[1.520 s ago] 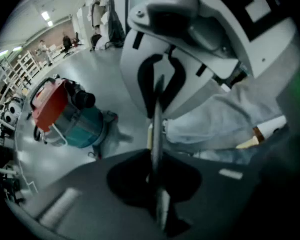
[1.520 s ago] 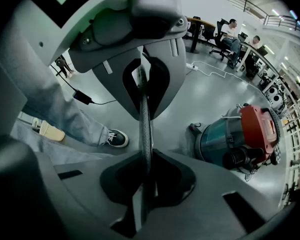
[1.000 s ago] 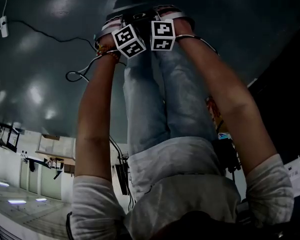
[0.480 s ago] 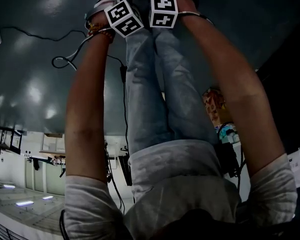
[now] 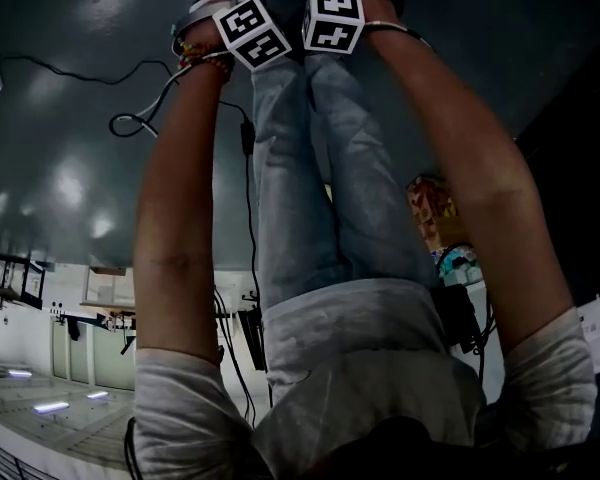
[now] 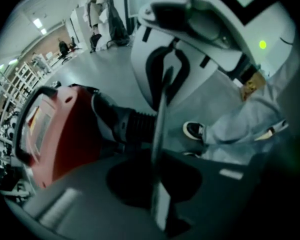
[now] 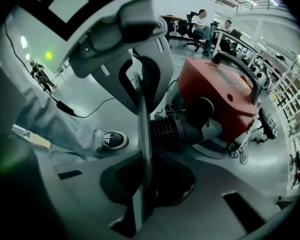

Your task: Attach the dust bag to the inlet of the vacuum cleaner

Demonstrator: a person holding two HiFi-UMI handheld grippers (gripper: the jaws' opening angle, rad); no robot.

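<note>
Left tool and right tool, each clenched on nothing I can see, meet tip to tip, and just beyond, the red vacuum cleaner's ribbed black inlet points at them; no dust bag shows.

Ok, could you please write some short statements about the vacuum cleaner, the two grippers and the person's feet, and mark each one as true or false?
1. The vacuum cleaner has a red top. True.
2. The left gripper and the right gripper both have their tongs open and empty. False: each is shut on the same thin flat sheet, seen edge-on.
3. The person is barefoot. False: a dark shoe with a light sole shows on the floor.
4. A black ribbed tube sticks out of the vacuum cleaner, close to the sheet. True.
</note>
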